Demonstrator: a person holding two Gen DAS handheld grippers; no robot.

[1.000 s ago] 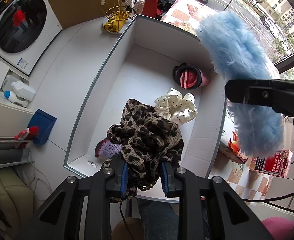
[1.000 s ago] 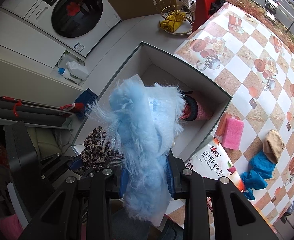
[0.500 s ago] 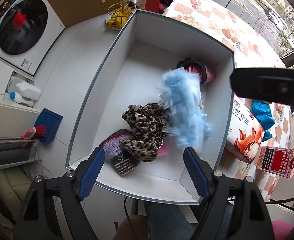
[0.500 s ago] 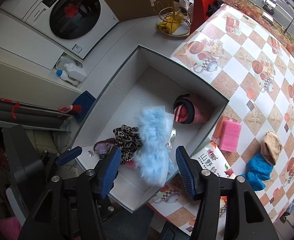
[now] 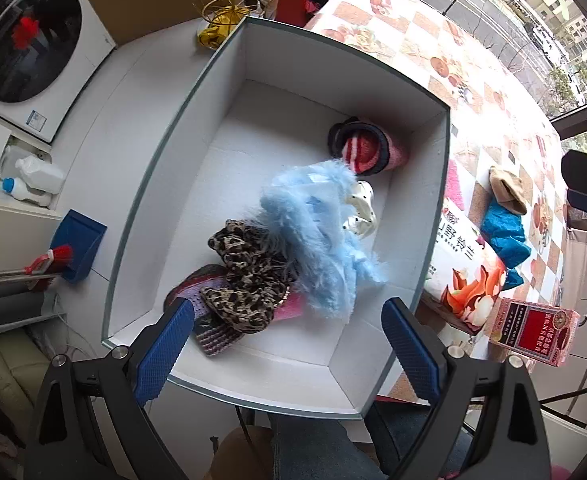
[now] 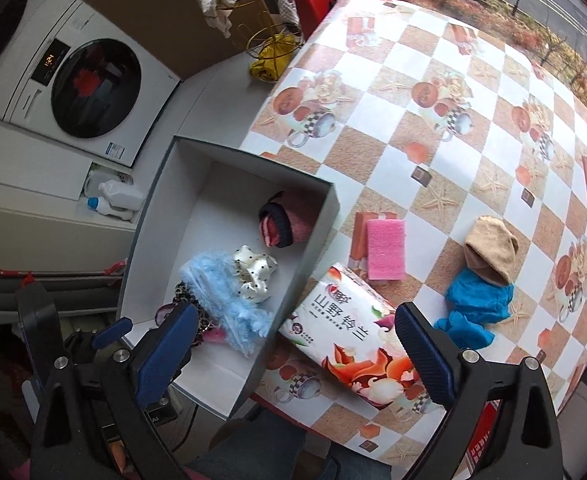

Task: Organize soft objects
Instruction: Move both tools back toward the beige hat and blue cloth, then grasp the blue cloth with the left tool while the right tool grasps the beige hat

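Note:
A white box (image 5: 229,92) beside the table holds a fluffy light-blue piece (image 5: 317,236), a leopard-print cloth (image 5: 245,276), a white dotted scrunchie (image 5: 363,210), a red-and-pink knit item (image 5: 367,152) and a purple knit piece (image 5: 209,332). My left gripper (image 5: 287,348) hangs above the box's near end, its jaws opening with nothing between them. My right gripper (image 6: 293,356) is over the table edge and a tissue pack (image 6: 353,336), its jaws opening and empty too. On the table lie a blue cloth (image 6: 475,308), a tan cloth (image 6: 491,250) and a pink sponge (image 6: 385,250).
The checkered table (image 6: 453,92) stretches right of the box. A red carton (image 5: 533,332) stands at its near edge. A washing machine (image 6: 89,88), bottles (image 6: 113,200), a blue dustpan (image 5: 79,244) and a gold wire rack (image 6: 265,28) are on the left and far side.
Both grippers opened; the leopard cloth and the fluffy blue piece dropped into the box. The right gripper then swung right, over the table edge.

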